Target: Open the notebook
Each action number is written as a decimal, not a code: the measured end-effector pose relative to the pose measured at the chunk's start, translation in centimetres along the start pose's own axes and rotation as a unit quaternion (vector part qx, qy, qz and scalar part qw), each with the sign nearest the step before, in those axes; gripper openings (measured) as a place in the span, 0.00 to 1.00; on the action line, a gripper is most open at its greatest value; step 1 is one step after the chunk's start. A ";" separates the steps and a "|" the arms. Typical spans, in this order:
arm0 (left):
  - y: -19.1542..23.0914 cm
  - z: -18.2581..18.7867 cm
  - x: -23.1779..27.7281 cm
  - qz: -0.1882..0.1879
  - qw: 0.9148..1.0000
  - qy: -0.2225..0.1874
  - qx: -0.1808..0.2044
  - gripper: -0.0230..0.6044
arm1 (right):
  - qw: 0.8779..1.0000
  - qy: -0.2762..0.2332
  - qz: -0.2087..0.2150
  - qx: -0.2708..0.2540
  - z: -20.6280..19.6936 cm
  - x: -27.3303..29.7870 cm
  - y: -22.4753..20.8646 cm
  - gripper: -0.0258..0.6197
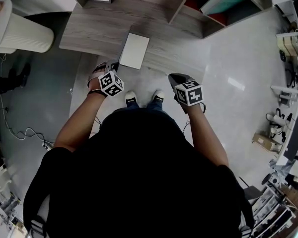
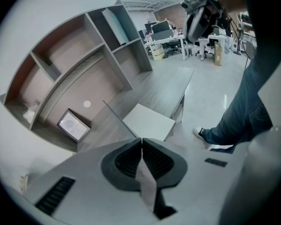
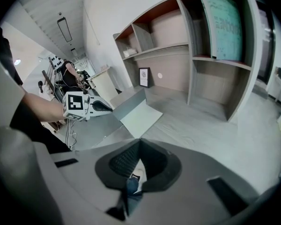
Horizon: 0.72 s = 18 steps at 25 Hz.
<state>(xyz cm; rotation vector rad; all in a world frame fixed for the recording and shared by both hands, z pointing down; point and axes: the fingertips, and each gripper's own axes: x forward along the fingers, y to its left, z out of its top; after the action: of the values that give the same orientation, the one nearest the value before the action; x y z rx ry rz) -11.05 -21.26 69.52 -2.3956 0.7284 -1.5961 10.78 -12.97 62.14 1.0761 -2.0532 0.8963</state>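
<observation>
The left claw (image 2: 141, 142) is pinched shut on the edge of the notebook's cover (image 3: 128, 102). The cover runs off from the tip of the claw as a thin line, because the claw sees it from the side. It stands up from the notebook (image 2: 147, 121), so the notebook is partly open. The white page lies flat just in front of the claw and a little to its right. The notebook rests on a low wooden counter (image 1: 94, 31), near the front edge. Farther past the left claw, a small picture frame (image 2: 73, 125) leans at the back of the counter. Behind that is a big shelf (image 2: 84, 55) with open boxes.

The right claw (image 3: 139, 143) is closed tight with nothing in it. It hangs in the air, well apart from the notebook. The notebook is in front of this claw and to its left. To the front and right of this claw, a green board (image 3: 222, 25) leans in the shelf.

Behind and below both claws, the person's shoes (image 1: 131, 99) stand on the grey floor (image 1: 238, 83).
</observation>
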 end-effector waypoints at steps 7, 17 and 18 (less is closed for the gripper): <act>1.3 -1.6 -0.7 0.009 1.000 0.008 -0.007 0.06 | 1.000 0.001 0.000 -0.002 0.3 0.1 0.6 0.04; 3.0 -3.6 -0.7 0.015 1.000 0.016 -0.016 0.06 | 1.000 0.005 -0.001 -0.003 0.8 0.9 1.3 0.04; 3.2 -3.8 -0.6 0.016 1.000 0.017 -0.018 0.06 | 1.000 0.005 -0.001 -0.003 0.8 1.0 1.3 0.04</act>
<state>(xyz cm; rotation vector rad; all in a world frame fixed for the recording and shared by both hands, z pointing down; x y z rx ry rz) -15.69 -23.25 69.29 -2.3737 0.8045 -1.6287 9.04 -13.47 62.12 1.0686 -2.0440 0.8933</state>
